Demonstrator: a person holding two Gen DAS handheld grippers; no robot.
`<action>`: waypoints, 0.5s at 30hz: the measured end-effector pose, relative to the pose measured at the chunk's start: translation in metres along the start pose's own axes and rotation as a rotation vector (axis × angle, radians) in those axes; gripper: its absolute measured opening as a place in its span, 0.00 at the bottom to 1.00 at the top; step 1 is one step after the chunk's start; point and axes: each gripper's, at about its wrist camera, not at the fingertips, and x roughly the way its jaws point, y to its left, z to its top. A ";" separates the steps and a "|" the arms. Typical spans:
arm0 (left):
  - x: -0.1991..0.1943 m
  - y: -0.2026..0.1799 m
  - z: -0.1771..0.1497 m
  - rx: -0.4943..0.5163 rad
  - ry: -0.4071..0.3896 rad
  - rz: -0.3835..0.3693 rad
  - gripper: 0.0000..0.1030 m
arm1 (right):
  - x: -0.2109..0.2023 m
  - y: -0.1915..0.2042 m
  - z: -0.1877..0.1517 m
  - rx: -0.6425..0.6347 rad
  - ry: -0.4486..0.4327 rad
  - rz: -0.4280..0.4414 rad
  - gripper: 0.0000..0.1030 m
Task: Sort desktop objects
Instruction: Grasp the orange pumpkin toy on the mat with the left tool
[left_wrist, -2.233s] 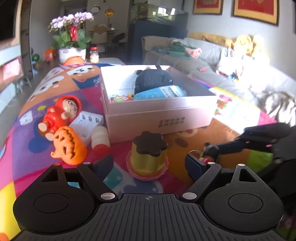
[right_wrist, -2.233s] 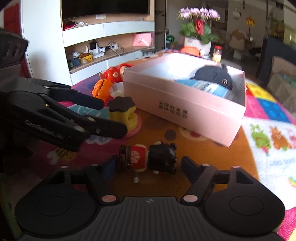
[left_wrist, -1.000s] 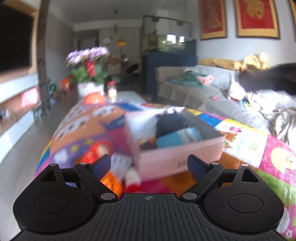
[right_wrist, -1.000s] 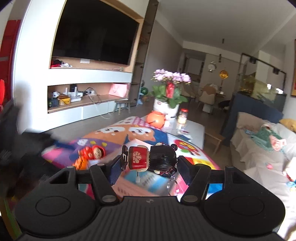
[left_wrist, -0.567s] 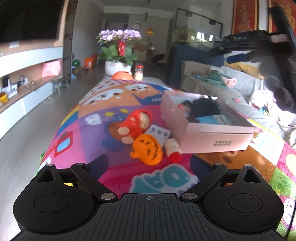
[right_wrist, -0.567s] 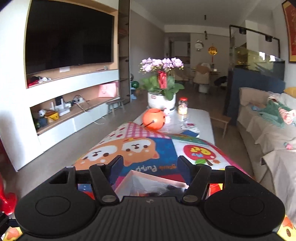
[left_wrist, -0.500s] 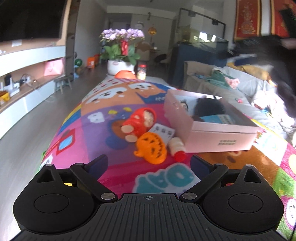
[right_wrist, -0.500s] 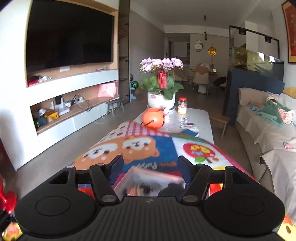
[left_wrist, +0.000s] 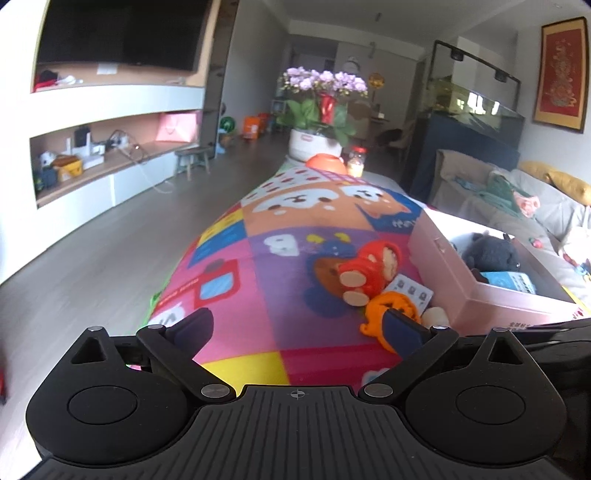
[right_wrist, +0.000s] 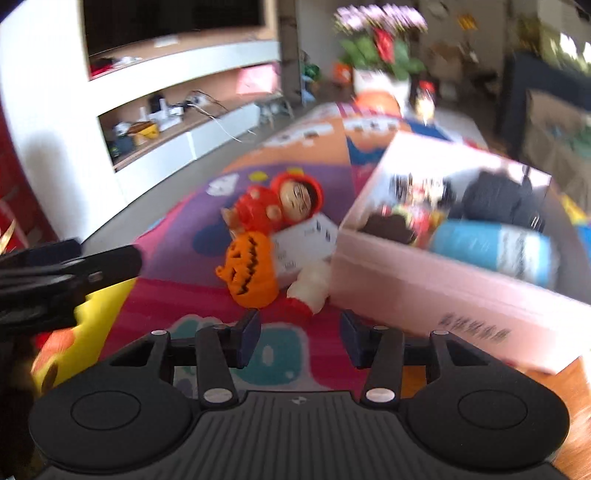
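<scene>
- The left gripper (left_wrist: 297, 326) hangs over the near end of the colourful patchwork cartoon play mat (left_wrist: 258, 280); its jaws are spread wide and opening, with only bare mat between them
- Its right blue-padded fingertip (left_wrist: 400, 328) sits in front of the orange plastic jack-o'-lantern pumpkin toy (left_wrist: 388, 304) in the left wrist view; whether it touches cannot be told
- The right gripper (right_wrist: 300, 338) points down at the mat just short of the toy cluster; its jaws are closing, roughly half spread, and nothing is between them
- The pumpkin toy (right_wrist: 253, 273) lies on the mat beside the red hooded doll figure (right_wrist: 284, 205), which lies on its side next to it
- A small white rectangular carton with printed icons (right_wrist: 304, 245) lies against the pumpkin and the doll, just beside the box wall
- A small white bottle with a red cap (right_wrist: 308, 290) lies on its side, touching the near corner of the open pale pink cardboard box (right_wrist: 443, 295)
- Inside the box rest a dark grey plush toy (left_wrist: 491, 254), a light blue cylindrical packet (right_wrist: 491, 253) and some small bright items, blurred
- The left gripper's black body (right_wrist: 55, 273) shows at the left edge of the right wrist view
- Beyond the mat stand a white pot of purple orchids (left_wrist: 321, 107) and an orange ball (left_wrist: 325, 162)
</scene>
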 end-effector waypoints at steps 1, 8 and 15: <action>0.001 0.000 -0.001 0.000 0.006 -0.001 0.98 | 0.005 0.001 -0.002 0.009 0.004 -0.005 0.38; 0.007 -0.013 -0.007 0.029 0.048 -0.043 0.98 | -0.014 -0.016 -0.013 0.000 -0.034 0.027 0.20; 0.018 -0.049 -0.016 0.166 0.092 -0.126 0.98 | -0.075 -0.054 -0.041 -0.050 -0.057 0.005 0.20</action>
